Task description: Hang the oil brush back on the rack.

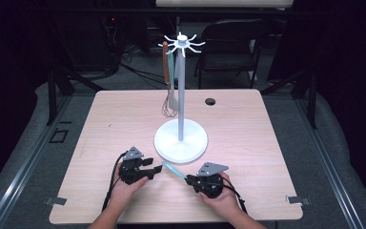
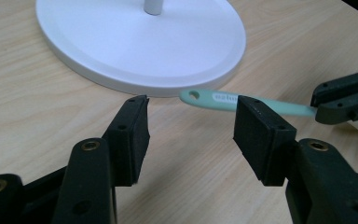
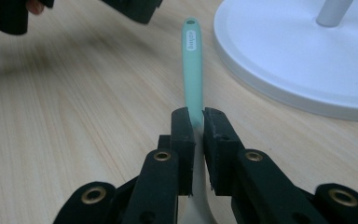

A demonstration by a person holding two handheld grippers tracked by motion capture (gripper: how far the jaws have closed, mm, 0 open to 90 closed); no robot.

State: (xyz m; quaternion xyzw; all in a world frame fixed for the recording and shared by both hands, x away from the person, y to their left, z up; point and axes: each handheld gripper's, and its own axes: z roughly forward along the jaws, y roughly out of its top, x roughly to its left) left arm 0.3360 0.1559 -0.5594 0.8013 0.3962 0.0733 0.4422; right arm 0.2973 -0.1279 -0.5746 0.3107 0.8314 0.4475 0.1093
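Observation:
My right gripper is shut on a teal-handled utensil, which lies low over the table and points toward the stand's base. In the right gripper view the pads pinch the teal handle near its white head, and the hole end points away from me. My left gripper is open beside the handle's free end. In the left gripper view the handle runs just beyond my open left gripper, with nothing between the pads. The right gripper holds the handle's far end there.
A white stand rises from a round base at the table's middle, with a crown of hooks on top. A brown-handled whisk and a teal utensil hang from hooks on its left. A cable hole lies behind, and a chair beyond the table.

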